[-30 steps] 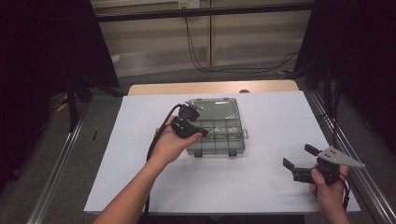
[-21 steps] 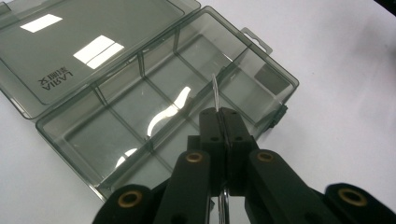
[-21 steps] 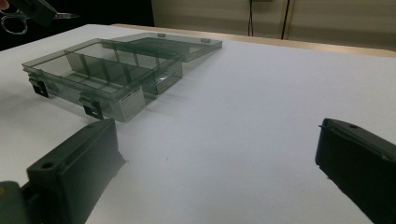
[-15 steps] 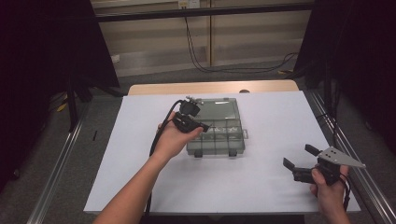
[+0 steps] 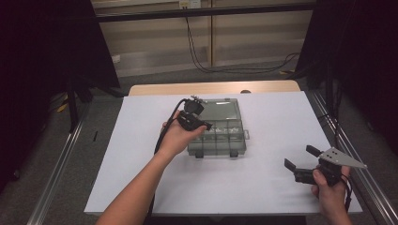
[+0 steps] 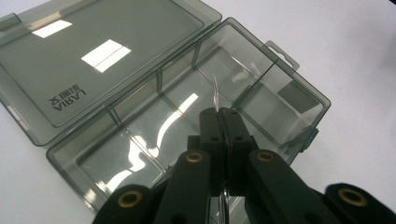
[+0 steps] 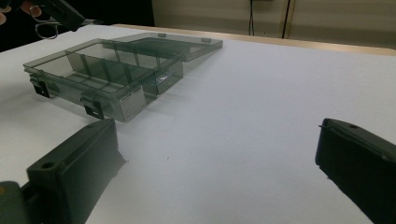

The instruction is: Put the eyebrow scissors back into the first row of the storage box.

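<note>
A white sheet covers the table, with dark curtains on both sides and a pale wall with hanging cables beyond. The smoky clear compartment box lies mid-sheet, lid folded flat behind it, bare sheet all round. Above the box's near compartments the left gripper is clenched on a thin clear loop. Well right of the box, near the sheet's front edge, the right gripper hangs released, holding nothing.

We are reaching our left arm forward, left claw pinching fully closed on a thin wire piece. We are resting our right hand low, right claw gaping wide.
</note>
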Demonstrator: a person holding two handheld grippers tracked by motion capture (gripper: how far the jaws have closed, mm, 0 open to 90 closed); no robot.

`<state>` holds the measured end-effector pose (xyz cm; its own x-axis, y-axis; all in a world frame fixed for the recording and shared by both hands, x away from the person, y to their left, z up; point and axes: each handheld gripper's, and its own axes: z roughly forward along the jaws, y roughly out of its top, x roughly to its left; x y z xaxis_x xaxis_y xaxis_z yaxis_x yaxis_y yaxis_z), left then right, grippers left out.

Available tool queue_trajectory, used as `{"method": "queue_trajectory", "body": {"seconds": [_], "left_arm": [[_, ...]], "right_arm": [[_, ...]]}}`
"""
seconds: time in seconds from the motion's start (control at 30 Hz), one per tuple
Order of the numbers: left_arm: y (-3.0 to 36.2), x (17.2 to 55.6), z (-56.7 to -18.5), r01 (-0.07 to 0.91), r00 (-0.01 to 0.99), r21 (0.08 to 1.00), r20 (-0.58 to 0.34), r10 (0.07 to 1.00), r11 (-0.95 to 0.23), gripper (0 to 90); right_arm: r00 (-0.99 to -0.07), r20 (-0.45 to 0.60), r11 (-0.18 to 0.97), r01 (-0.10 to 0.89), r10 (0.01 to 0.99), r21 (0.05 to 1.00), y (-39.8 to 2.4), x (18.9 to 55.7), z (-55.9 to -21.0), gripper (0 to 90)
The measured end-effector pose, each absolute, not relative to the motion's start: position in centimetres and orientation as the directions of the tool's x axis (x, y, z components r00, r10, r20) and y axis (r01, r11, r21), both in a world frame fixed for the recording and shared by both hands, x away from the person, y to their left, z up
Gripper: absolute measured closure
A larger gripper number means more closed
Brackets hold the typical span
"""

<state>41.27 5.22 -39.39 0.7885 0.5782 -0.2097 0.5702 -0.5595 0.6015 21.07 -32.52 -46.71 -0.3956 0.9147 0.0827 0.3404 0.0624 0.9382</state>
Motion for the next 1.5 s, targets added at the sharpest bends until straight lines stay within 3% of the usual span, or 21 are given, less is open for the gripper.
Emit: {"method": "queue_trajectory", "body": {"seconds": [0.8, 1.17, 1.3, 1.5], "left_arm": [[3.9, 43.7, -41.0, 0.569, 0.792, 0.606, -0.223, 0.568, -0.556, 89.3], [2.8, 44.4, -42.0, 0.506, 0.822, 0.661, -0.176, 0.541, -0.554, 89.1], [2.4, 44.5, -42.2, 0.475, 0.836, 0.639, -0.112, 0.537, -0.605, 88.8], [2.4, 44.5, -42.8, 0.487, 0.836, 0.626, -0.134, 0.531, -0.609, 88.7]], "right_arm": [[-0.397, 0.089, 0.06, 0.349, 0.913, 0.935, -32.5, 21.1, -46.8, 0.0], [-0.395, 0.09, 0.062, 0.354, 0.914, 0.933, -32.8, 20.9, -47.0, 0.0], [-0.388, 0.092, 0.054, 0.35, 0.917, 0.935, -33.0, 20.8, -46.9, 0.0], [-0.388, 0.095, 0.049, 0.345, 0.917, 0.937, -33.0, 20.8, -46.7, 0.0]]}}
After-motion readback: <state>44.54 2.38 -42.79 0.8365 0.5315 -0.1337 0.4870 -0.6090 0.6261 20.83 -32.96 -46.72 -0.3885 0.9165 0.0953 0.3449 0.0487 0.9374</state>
